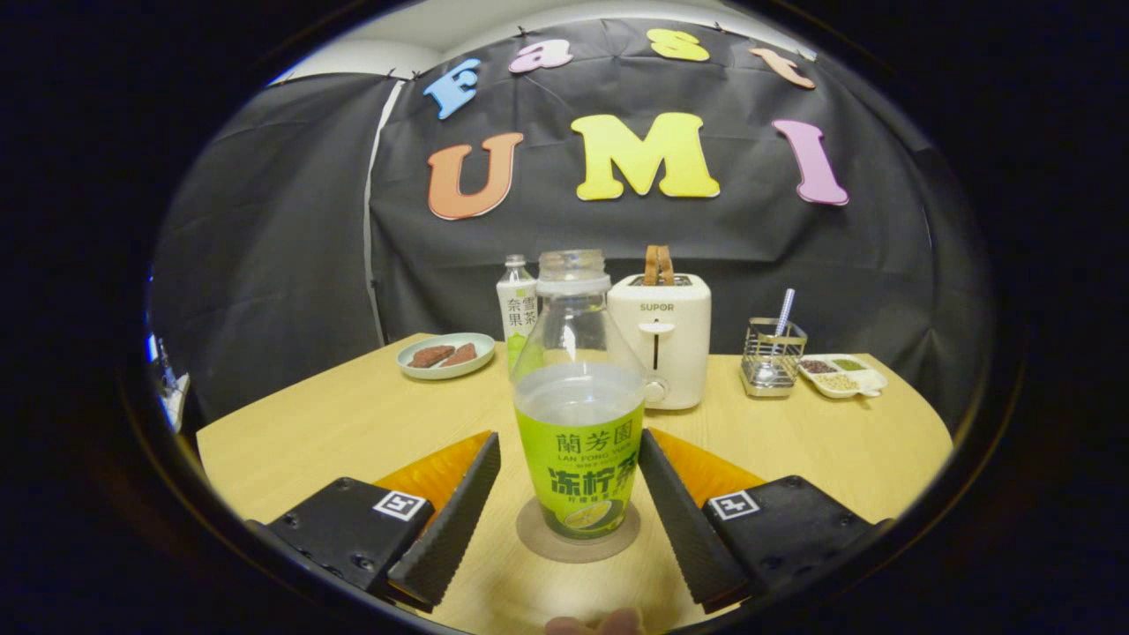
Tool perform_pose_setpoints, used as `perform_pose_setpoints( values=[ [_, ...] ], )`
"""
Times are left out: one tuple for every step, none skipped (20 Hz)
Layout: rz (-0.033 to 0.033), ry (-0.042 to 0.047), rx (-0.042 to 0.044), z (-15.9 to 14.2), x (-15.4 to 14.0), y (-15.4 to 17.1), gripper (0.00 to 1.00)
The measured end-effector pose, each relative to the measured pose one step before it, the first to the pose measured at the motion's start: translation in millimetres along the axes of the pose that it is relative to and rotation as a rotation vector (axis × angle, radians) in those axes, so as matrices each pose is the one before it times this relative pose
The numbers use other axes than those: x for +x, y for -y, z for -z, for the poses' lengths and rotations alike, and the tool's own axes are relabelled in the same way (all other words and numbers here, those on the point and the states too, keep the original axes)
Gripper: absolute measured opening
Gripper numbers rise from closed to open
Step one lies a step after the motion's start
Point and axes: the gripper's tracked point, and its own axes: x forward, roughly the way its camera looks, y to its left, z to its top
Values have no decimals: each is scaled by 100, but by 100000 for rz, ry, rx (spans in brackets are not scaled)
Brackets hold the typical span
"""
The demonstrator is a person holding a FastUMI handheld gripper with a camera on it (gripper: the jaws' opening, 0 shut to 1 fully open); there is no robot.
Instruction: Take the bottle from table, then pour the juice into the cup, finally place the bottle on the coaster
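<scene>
Bottle [578,414]: clear plastic, cap off, green label round its lower half, pale liquid reaching about the top of the label. Stands upright on the coaster [578,540], a round flat disc on the desk [353,423].

Gripper [569,503]: jaws spread, one finger either side of the bottle. The right finger lies close against the label; the left stands a little apart, with a strip of desk showing between it and the bottle. Neither clearly presses on it.

Fingertips of a person [593,624]: just visible below the coaster, between the gripper's two blocks.

Toaster [660,348]: cream, just behind the bottle and to its right, two brown slices standing in its slot.

Second bottle [517,313]: white-labelled, capped, behind the first and slightly left.

Plate [446,355]: pale, oval, left of the second bottle, carrying two brown pieces.

Wire holder [772,357]: metal, right of the toaster, a striped straw leaning in it.

Divided dish [842,374]: white, touching or just beside the holder, with grains or seeds in its sections.
</scene>
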Motion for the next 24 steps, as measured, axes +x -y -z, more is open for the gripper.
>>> perform_pose_setpoints(
  values=[
    [515, 474, -217, -230, -753, -30, 100],
    [656, 684, 9, -264, -843, -32, 100],
    [1703, 137, -41, -175, -977, 205, 100],
    [2205, 257, -297, -173, -1155, 299, 100],
    [1374, 819, 56, -369, -1206, 106, 100],
    [772, 1288, 291, -418, -1515, 48, 100],
    [868, 1927, 358, -543, -1580, -57, 100],
    [1433, 2283, 91, -535, -1727, 110, 100],
    [1910, 1935, -289, -402, -1736, 232, 100],
    [1468, 1767, -643, -432, -1877, 125, 100],
    [1966, 1185, -143, -291, -1812, 304, 100],
    [1339, 830, 480, -417, -1925, 399, 100],
    [756, 1265, 312, -472, -1994, 258, 100],
    [1161, 1490, -554, -558, -1987, 429, 100],
    [1712, 1336, -922, -496, -1805, 731, 100],
    [2033, 1580, -333, -529, -1815, 665, 100],
    [1498, 1365, -521, -500, -1573, 382, 100],
    [1318, 637, -1147, -167, -1626, 237, 100],
    [1275, 2075, -296, -113, -1456, -13, 100],
    [542, 1786, -309, -85, -1311, -183, 100],
    [77, 875, -444, 470, -1095, -420, 100],
    [30, 469, 208, 433, -976, -329, 100],
    [-138, 525, 625, 389, -853, -307, 100],
    [879, -126, 812, 458, -881, -90, 100]
  ],
)
